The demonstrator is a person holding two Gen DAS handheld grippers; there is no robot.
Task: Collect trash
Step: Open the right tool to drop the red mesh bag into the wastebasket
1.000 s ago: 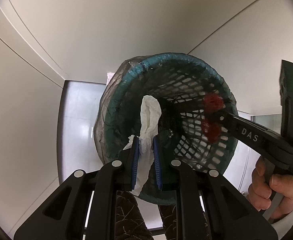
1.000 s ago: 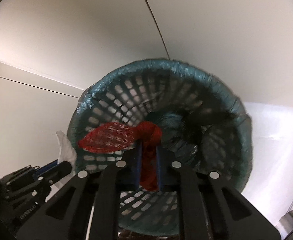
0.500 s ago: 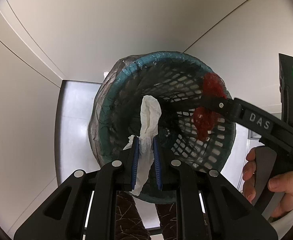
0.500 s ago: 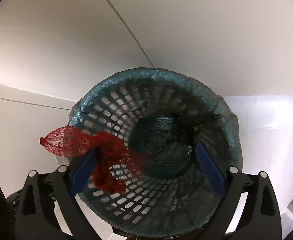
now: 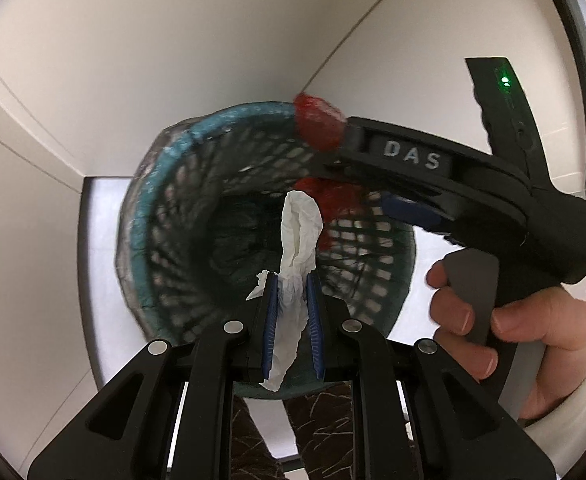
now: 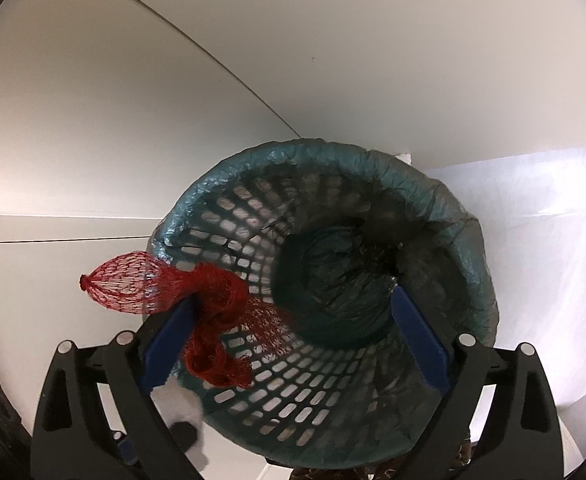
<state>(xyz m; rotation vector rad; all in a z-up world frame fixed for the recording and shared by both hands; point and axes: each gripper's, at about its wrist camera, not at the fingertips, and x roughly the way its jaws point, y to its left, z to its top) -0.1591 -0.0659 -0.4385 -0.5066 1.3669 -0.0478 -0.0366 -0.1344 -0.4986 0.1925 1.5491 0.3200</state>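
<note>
Trash drop over a lined basket, with one piece let go but snagged and one piece not yet released.

Filling the centre of both wrist views is a teal mesh wastebasket (image 6: 373,392) with a dark plastic liner (image 6: 433,216), seen from above its mouth. The right gripper (image 6: 293,328) hangs over it, jaws spread wide; a red mesh net bag (image 6: 213,312) clings to its left blue finger (image 6: 169,344), at the lower left of that frame, half over the rim. The left gripper (image 5: 291,312), low and central in its own view, is clamped on a crumpled white tissue (image 5: 299,232) standing up over the basket's opening. Judged from this, the dropping step is under way: next, the net needs shaking free so it falls inside, and the left jaws need to part over the opening.
</note>
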